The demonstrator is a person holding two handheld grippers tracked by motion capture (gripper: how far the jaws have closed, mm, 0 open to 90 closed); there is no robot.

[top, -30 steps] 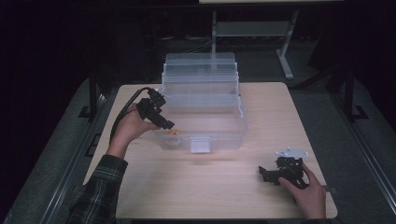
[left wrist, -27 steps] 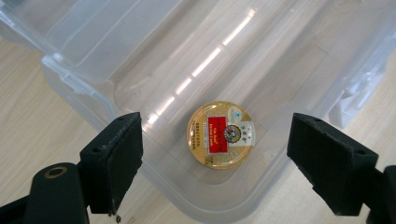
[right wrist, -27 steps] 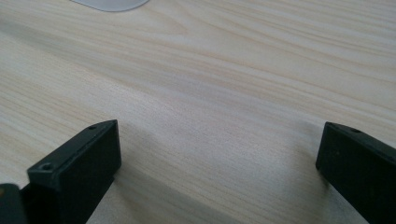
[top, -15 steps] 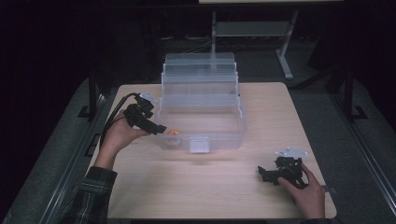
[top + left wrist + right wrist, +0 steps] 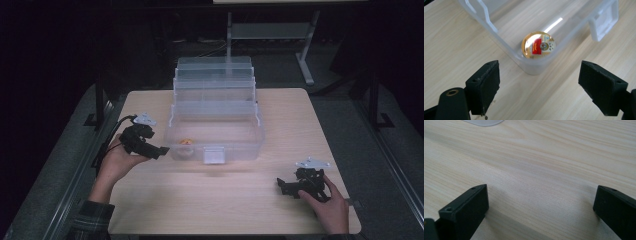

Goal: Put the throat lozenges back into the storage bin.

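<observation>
Gold-foil round token [image 5: 538, 45] lies inside the clear plastic box [image 5: 584, 23], at twelve o'clock from the wide-open, empty left tool [image 5: 539, 91]; right tool [image 5: 540, 212], likewise wide, rests well apart.

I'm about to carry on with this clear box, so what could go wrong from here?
The round gold item sits tight in the clear box's corner, so an open left gripper reaching back in may catch the wall. The stepped trays stand opened behind, so a knock could shift them.
</observation>
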